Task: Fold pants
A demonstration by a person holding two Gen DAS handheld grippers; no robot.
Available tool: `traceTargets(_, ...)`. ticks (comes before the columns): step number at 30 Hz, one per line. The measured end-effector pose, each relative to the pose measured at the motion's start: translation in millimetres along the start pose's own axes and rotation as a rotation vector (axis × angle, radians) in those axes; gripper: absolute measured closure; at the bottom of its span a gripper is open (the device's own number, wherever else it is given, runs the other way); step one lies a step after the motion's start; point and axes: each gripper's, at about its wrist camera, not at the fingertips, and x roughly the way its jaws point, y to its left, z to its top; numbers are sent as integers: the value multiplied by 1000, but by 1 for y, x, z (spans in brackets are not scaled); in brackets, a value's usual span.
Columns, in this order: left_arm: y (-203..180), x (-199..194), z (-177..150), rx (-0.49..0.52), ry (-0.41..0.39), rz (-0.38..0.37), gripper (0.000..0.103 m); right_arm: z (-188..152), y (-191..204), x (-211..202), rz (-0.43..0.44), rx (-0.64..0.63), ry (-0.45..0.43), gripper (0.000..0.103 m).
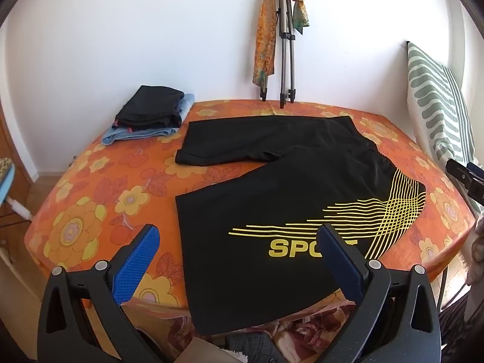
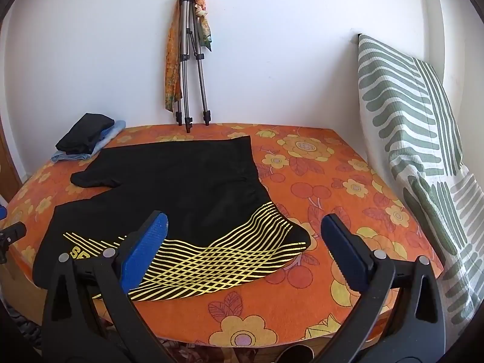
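Observation:
Black pants (image 1: 272, 187) (image 2: 181, 181) with yellow lines and "SPORT" lettering lie spread flat on the orange floral bed (image 1: 90, 211) (image 2: 317, 181). Their legs run to the left and the waist lies to the right; the near leg hangs over the front edge. My left gripper (image 1: 239, 242) hovers open above the near leg, nothing between its blue pads (image 1: 139, 260). My right gripper (image 2: 245, 230) hangs open over the waist end with the yellow pattern, touching nothing. In the left wrist view, part of the right gripper's black body (image 1: 466, 175) shows at the right edge.
A stack of folded clothes (image 1: 151, 115) (image 2: 87, 142) sits at the bed's far left corner. A tripod (image 1: 286, 45) (image 2: 190, 66) draped with scarves leans on the white wall. A green-striped pillow (image 1: 435, 99) (image 2: 417, 139) stands along the right side.

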Motion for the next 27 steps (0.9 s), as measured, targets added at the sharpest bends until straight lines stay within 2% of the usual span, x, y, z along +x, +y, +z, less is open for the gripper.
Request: traceTargets(27,1,-2,4,3,-5,0,0,0,3,2,11,5,13,0)
